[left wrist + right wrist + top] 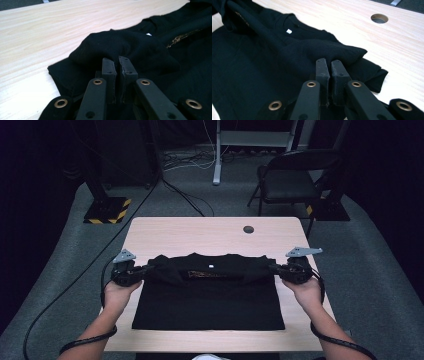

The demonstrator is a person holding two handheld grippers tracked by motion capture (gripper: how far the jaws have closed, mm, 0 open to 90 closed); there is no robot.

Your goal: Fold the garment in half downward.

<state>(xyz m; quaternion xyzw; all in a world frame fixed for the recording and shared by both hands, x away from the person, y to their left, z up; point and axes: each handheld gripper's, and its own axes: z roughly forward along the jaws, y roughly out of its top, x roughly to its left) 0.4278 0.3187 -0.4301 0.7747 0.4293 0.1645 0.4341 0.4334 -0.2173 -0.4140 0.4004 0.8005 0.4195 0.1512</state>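
In the high view, a black T-shirt [207,295] is spread on the table [165,232], its upper edge pulled taut between the left gripper [142,270] and the right gripper [274,268]. In the left gripper view, a bunched fold of the T-shirt [120,47] is pinched between the pressed-together jaws. In the right gripper view, another fold [322,51] is pinched likewise, near a round hole [379,18] in the table.

Black chair [290,179] beyond wooden table [200,232]

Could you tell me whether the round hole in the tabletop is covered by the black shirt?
No, the hole lies bare, beyond the black shirt.
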